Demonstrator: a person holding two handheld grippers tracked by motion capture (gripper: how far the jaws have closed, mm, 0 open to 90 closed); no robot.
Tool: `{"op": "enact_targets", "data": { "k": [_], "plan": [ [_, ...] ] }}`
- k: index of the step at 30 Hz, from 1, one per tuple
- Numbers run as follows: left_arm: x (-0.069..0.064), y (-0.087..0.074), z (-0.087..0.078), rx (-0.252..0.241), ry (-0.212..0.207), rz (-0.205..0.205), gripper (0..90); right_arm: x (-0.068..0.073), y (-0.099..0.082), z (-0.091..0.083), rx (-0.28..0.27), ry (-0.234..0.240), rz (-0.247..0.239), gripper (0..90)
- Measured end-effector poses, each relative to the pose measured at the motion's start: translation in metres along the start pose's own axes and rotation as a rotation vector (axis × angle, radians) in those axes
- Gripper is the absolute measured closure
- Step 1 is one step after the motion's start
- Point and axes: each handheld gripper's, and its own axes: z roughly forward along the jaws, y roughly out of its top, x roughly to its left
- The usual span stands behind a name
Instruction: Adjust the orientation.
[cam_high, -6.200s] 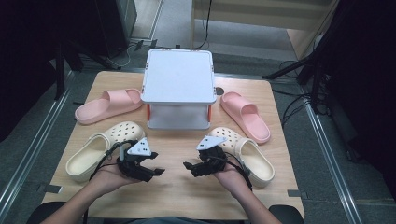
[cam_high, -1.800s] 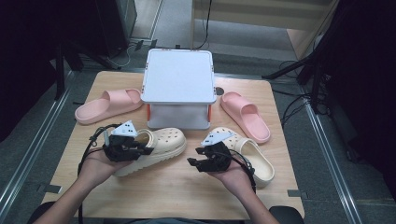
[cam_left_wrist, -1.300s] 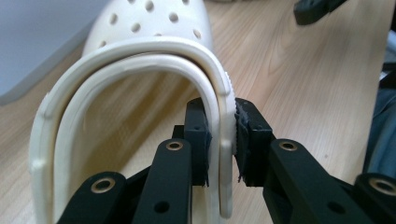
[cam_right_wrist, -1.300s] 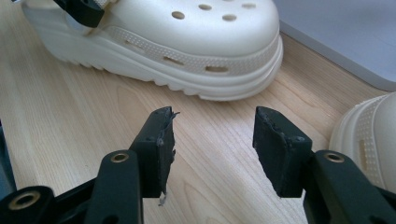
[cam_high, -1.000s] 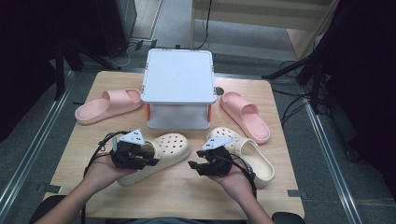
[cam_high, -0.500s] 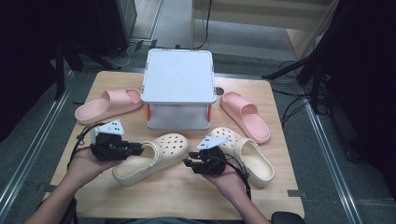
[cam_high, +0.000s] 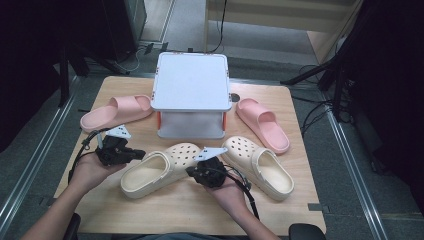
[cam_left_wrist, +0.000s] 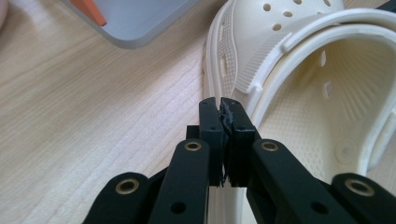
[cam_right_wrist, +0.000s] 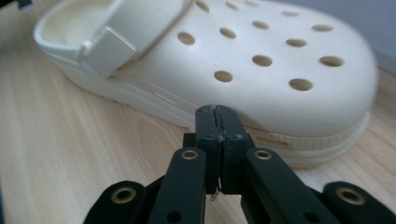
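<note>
A cream clog (cam_high: 157, 171) lies on its sole on the wooden table (cam_high: 180, 210), toe toward the white stand. My left gripper (cam_high: 139, 154) is at its heel end; its jaws have just been closing and are shut with nothing between them. In the left gripper view the left gripper's (cam_left_wrist: 223, 106) tips sit beside the clog's heel rim (cam_left_wrist: 299, 42). My right gripper (cam_high: 191, 171) is at the toe side, jaws also just closed and empty. The right gripper's (cam_right_wrist: 216, 113) tips point at the clog's sole edge (cam_right_wrist: 280, 135). A second cream clog (cam_high: 260, 162) lies to the right.
A white box-like stand (cam_high: 191, 90) with orange corner posts sits at the middle back. One pink slide (cam_high: 117, 111) lies to its left, another (cam_high: 262, 124) to its right. Cables trail from both grippers toward the front edge.
The left gripper has let go of the cream clog and drawn back to the left, closing its jaws. The right gripper has moved left toward the clog's toe and closed.
</note>
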Motion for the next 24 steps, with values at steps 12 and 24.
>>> {"op": "enact_targets", "data": {
  "k": [12, 24],
  "plan": [
    [-0.004, -0.014, -0.005, -0.002, -0.026, -0.055, 88.5, -0.005, 0.004, 0.005, 0.015, 0.023, -0.001, 88.1],
    [-0.019, -0.022, -0.009, 0.012, -0.037, -0.054, 89.1, -0.01, 0.008, 0.006, 0.03, 0.019, 0.006, 86.8]
  ]
}}
